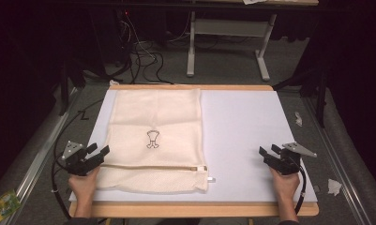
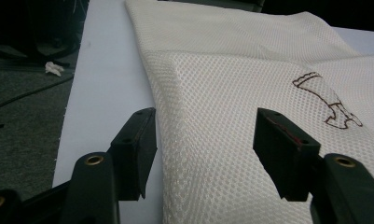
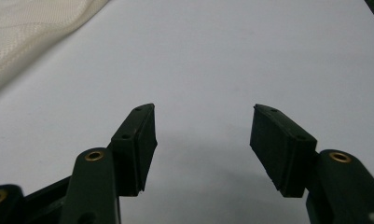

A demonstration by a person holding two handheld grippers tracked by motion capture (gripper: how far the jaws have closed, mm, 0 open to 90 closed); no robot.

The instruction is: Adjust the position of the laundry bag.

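Mesh bag flat between idle tongs

Bag (image 1: pixel 154 138) lay on the mat's (image 1: pixel 242 131) left half. Left gripper (image 1: pixel 97 154) sat released at its left edge; right gripper (image 1: pixel 266 153) gaped, well apart. High view showed the zip (image 1: pixel 153 167); left gripper view showed the weave and emblem (image 2: pixel 328 100).

Mesh bag (image 1: pixel 154 140) lies on the table's (image 1: pixel 242 126) left half — right half bare.

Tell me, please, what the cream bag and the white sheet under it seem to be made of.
The cream bag looks like soft synthetic mesh: a fine grid of holes shows. The white sheet looks smooth and matte, perhaps paper or plastic.
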